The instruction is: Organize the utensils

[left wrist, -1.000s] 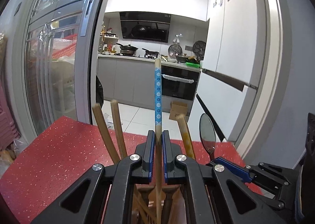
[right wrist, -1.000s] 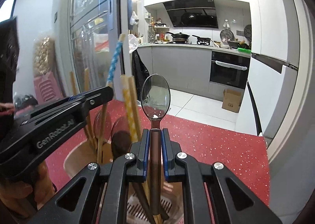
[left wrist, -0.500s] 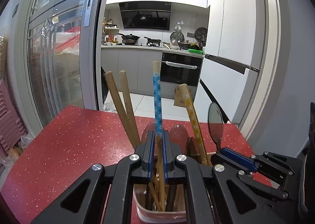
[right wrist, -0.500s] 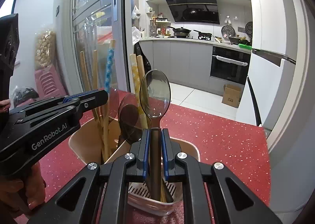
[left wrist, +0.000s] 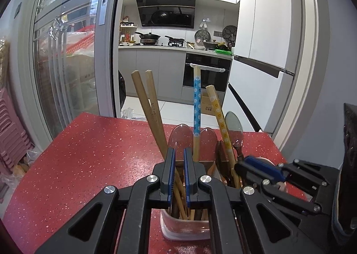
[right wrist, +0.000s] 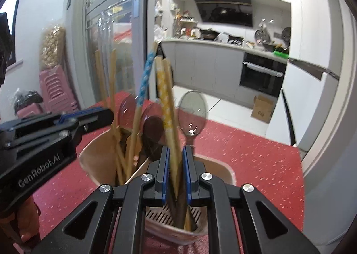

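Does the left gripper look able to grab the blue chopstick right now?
Probably yes: the blue chopstick stands in the holder just beyond the left gripper, its upper part free; the shut jaws would need opening first.

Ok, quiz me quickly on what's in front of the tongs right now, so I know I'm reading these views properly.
1. True or false: the blue flowered chopstick lies flat on the table.
2. What does the utensil holder stand on? A: the red speckled table. B: the kitchen floor. C: a stack of pink stools.
3. In the left wrist view, how many plain wooden chopsticks lean out of the holder on its left side?

Key: 1 false, it stands upright in the holder. 2 A. 3 two.
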Tool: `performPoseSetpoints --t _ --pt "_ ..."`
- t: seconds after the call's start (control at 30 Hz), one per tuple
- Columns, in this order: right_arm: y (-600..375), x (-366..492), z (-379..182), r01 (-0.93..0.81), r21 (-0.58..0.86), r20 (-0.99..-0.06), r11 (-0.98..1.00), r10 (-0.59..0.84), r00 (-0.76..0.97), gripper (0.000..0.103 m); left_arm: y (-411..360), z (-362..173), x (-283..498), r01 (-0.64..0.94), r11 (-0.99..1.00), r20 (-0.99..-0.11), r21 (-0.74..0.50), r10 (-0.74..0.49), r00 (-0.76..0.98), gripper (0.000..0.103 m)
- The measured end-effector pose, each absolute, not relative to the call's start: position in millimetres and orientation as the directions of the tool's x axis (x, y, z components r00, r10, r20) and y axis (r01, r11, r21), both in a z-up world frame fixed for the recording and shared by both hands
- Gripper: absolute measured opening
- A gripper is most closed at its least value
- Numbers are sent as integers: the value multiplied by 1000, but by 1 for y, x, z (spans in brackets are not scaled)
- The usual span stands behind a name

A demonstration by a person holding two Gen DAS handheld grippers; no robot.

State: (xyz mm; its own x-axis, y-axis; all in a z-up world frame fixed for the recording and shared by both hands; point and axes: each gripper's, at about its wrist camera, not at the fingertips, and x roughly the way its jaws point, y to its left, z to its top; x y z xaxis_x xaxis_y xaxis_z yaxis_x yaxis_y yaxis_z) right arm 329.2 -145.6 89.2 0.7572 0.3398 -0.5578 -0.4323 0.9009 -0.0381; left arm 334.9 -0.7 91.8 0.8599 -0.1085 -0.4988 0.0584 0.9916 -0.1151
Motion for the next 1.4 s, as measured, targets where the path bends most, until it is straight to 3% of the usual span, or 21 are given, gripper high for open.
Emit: performPoseSetpoints --t 0.1,0.23,0.37,1.1,1.4 --pt "-148 326 88 -433 -23 -576 901 342 742 17 3 94 330 52 991 -502 -120 -106 858 35" --pt "-155 323 94 -424 40 -585 905 365 724 32 9 96 320 46 991 -510 -127 -105 854 35" --pt "-161 319 102 -420 85 -594 904 384 707 37 12 97 309 45 993 -527 -113 -98 844 35" --pt "-163 262 108 -384 156 -666 910 384 639 44 35 84 250 1 997 -593 -76 -46 804 36" --pt "-164 238 103 -379 165 -683 910 383 623 52 40 73 242 -15 996 -630 -83 -41 776 36"
